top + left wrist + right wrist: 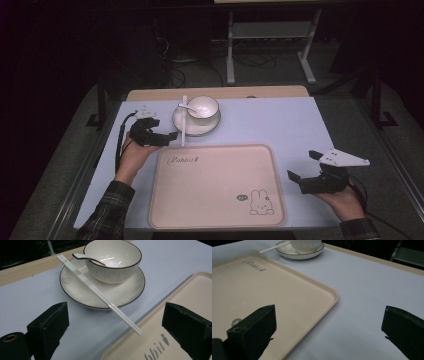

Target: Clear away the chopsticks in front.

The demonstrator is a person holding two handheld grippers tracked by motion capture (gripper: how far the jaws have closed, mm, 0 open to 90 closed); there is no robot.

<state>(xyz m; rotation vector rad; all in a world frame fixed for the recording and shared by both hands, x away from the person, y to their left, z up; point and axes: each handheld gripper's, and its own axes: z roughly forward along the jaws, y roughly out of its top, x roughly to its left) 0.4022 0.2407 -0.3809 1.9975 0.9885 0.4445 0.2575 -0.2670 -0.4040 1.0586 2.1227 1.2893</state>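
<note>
A white bowl (202, 106) with a dark rim stands on a white plate (200, 131) at the back middle of the table. A white spoon (187, 107) rests in the bowl, its handle over the left rim. White chopsticks (184, 120) lie across the plate's left edge, their near end at the top edge of a beige tray (215, 185) printed with a rabbit. My left gripper (165, 129) is open just left of the chopsticks; its own view shows the chopsticks (100, 293), bowl (112, 260) and plate (75, 287). My right gripper (303, 165) is open beside the tray's right edge (274, 290), holding nothing.
A pale lavender mat (280, 125) covers the table, with a wooden strip (215, 92) along the far edge. Beyond the table stand a metal frame (270, 30) and cables on a dark floor. The mat right of the plate is bare.
</note>
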